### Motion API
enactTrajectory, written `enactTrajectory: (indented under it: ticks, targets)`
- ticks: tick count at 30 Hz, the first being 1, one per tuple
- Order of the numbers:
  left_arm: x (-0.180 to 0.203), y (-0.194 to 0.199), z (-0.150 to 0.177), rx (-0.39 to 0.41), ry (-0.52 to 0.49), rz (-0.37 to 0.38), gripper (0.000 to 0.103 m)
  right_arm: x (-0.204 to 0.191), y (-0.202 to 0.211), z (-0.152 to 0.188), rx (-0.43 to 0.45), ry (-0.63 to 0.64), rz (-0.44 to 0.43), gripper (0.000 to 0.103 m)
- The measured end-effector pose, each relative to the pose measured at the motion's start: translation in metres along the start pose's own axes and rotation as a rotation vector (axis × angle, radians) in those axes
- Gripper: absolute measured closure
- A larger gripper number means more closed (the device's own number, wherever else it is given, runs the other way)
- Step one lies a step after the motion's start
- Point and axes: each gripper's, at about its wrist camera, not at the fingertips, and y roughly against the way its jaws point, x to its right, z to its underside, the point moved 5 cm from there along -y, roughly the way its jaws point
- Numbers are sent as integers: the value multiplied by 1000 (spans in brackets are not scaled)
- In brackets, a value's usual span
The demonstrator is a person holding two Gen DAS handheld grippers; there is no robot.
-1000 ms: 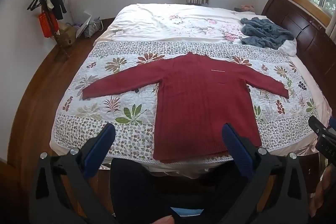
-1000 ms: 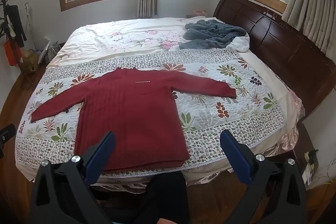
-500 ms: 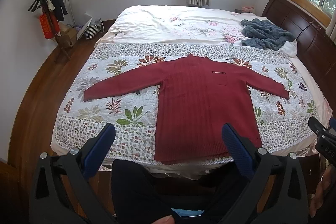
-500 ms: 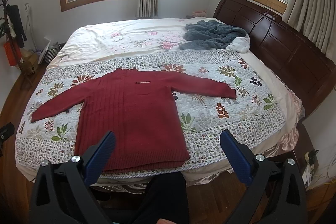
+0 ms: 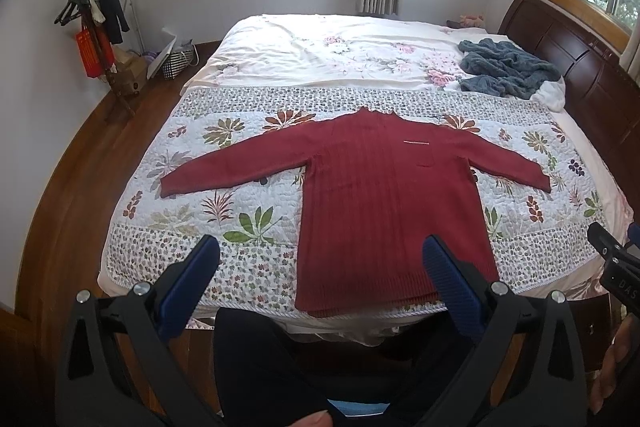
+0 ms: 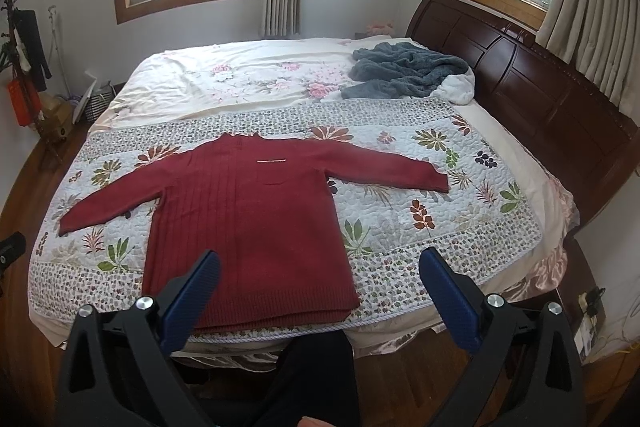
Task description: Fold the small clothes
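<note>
The sweater lies flat on the bed. Left tongs and right tongs are wide, empty. Risk: pinching the quilt with the knit.

A dark red sweater lies flat on a floral quilt, both sleeves spread wide, hem toward the near edge of the bed; the left gripper hangs short of that edge, its blue-padded fingers wide apart and empty; a crumpled grey-blue blanket sits at the far right by the dark wooden headboard; a coat stand occupies the left corner; part of the right gripper shows at the right margin.
</note>
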Motion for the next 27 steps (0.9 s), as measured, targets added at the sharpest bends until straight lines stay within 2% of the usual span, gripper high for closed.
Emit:
enactTrajectory:
  ticks: [27]
  targets:
    - [-2,1,-1,9,2,-7,3,3,0,-2,1,-2,6,4]
